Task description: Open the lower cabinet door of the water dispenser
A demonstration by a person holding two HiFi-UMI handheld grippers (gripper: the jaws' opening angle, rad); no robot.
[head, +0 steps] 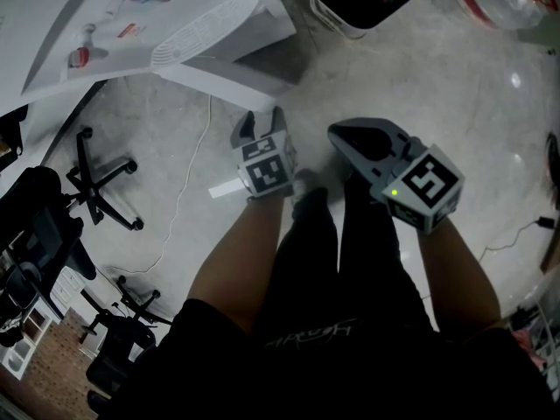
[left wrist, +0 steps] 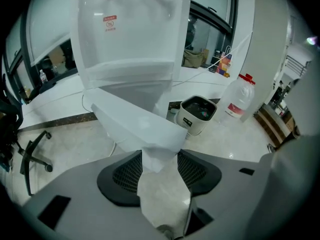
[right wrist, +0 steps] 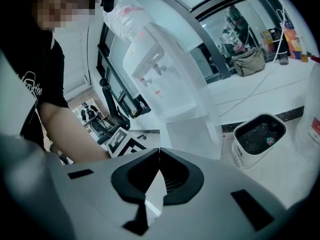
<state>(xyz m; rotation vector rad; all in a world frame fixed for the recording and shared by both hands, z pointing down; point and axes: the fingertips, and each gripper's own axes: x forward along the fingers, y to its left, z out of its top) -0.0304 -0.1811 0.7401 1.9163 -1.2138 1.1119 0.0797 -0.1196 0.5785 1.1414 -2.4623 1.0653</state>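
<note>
A pale, glossy floor (head: 437,94) is carrying everything: a white water dispenser (head: 188,33) is standing on it, a white bin (head: 332,17) and a clear water jug (left wrist: 239,96) are sitting nearby, black office chairs (head: 98,180) are resting further off, and a thin white cable (head: 178,201) is trailing across.

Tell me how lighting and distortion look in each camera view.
Head view: dim, the person's dark clothes lose detail, with glare spots on the floor. Left gripper view: bright, the white water dispenser nearly washes out. Right gripper view: fisheye bends the window frames, and the corners are vignetted black.
</note>
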